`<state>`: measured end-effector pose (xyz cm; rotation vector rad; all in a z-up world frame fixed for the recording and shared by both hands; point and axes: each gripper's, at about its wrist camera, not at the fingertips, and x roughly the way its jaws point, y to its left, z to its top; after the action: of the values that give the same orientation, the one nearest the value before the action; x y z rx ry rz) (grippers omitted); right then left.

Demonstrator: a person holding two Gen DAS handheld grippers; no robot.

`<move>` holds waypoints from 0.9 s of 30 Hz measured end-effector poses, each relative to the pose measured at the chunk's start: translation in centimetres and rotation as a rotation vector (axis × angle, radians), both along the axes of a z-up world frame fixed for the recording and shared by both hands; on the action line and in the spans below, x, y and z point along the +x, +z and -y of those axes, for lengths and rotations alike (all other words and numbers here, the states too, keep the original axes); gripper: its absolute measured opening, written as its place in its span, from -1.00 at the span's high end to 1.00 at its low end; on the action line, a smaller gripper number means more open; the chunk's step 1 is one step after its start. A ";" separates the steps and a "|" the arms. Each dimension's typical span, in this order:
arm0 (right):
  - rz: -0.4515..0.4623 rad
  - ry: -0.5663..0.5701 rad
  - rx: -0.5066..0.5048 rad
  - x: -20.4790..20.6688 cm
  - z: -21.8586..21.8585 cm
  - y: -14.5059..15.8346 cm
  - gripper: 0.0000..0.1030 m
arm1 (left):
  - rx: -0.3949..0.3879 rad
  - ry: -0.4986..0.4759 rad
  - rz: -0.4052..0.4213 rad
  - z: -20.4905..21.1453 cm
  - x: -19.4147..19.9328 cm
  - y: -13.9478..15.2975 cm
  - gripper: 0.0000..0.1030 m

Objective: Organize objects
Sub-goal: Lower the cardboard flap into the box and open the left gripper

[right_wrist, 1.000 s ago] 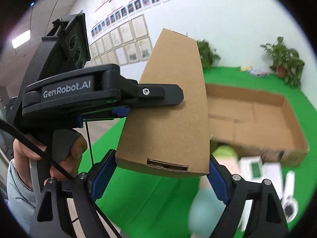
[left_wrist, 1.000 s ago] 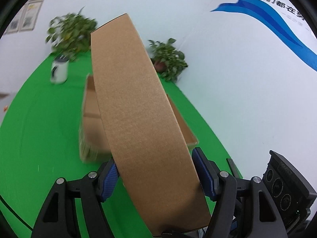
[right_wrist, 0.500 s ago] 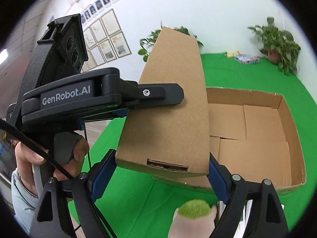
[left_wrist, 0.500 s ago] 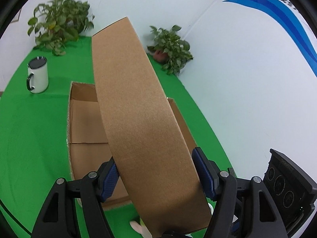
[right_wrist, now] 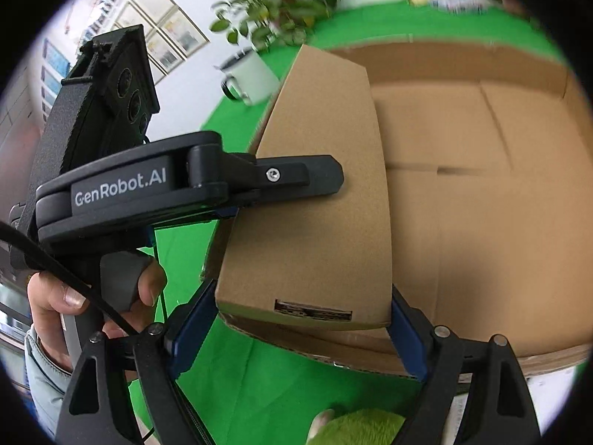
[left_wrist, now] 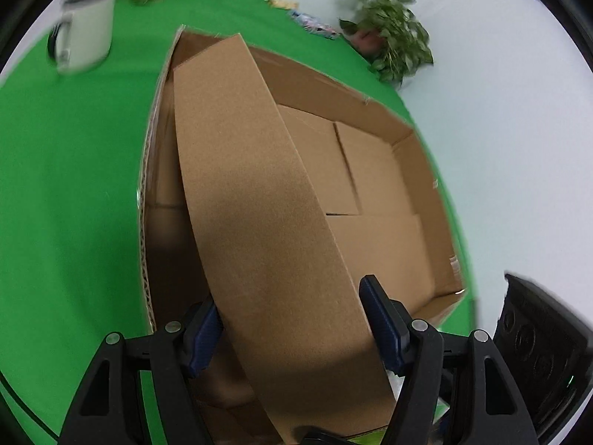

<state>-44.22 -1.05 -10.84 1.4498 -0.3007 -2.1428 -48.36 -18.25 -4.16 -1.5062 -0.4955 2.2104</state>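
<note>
Both tongs pinch one flat cardboard box [left_wrist: 259, 200]: the left tongs [left_wrist: 292, 330] clamp its end, and the right tongs [right_wrist: 300, 319] clamp its other end. It hangs tilted over the open cardboard tray [left_wrist: 418, 141] on the green worktop [left_wrist: 70, 170]. A white mug [left_wrist: 87, 35] stands beside the tray.

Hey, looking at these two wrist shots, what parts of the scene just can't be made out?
- Left wrist view: the small carton in the left gripper hides the left part of the big open box floor.
- Left wrist view: the white mug and potted plant are motion-blurred.
- Right wrist view: the green fuzzy object is cut off by the bottom edge, behind the right gripper.
</note>
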 end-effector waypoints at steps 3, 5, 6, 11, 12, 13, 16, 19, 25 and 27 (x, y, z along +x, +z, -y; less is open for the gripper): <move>0.046 -0.013 -0.030 -0.4 -0.4 -1.1 -0.66 | -0.041 -0.009 0.006 -0.9 -0.6 -0.1 -0.29; 0.060 -0.011 -0.047 -0.4 -0.6 -1.2 -0.66 | -0.055 0.003 0.029 -0.9 -1.2 -0.2 -0.29; 0.061 -0.009 -0.049 -0.4 -0.7 -1.1 -0.66 | -0.052 0.006 0.045 -0.7 -1.8 -0.4 -0.29; 0.079 0.006 -0.070 0.2 -1.3 -1.4 -0.68 | -0.076 0.003 0.073 -0.6 -2.2 -0.4 -0.30; 0.083 0.006 -0.075 0.2 -1.5 -1.5 -0.68 | -0.077 0.003 0.070 -0.5 -1.5 -0.5 -0.30; 0.082 0.006 -0.076 0.4 -1.7 -1.5 -0.68 | -0.077 0.004 0.070 -0.4 -1.4 -0.4 -0.30; 0.075 0.008 -0.077 0.7 -2.2 -1.4 -0.68 | -0.085 0.004 0.068 -0.1 -1.2 -0.2 -0.30; 0.081 -0.008 -0.084 1.0 -3.3 -1.5 -0.68 | -0.100 0.005 0.064 -0.4 -1.4 -0.1 -0.32; 0.075 -0.042 -0.065 1.7 -5.2 -1.6 -0.68 | -0.138 0.022 0.052 -0.6 -1.0 -0.4 -0.39; 0.078 -0.050 -0.061 1.7 -5.6 -1.6 -0.67 | -0.149 0.049 0.024 -0.4 -0.9 0.1 -0.39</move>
<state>-42.47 4.52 -12.44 1.5079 -0.4319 -2.1005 -49.30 -17.88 -4.01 -1.6133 -0.3866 2.3147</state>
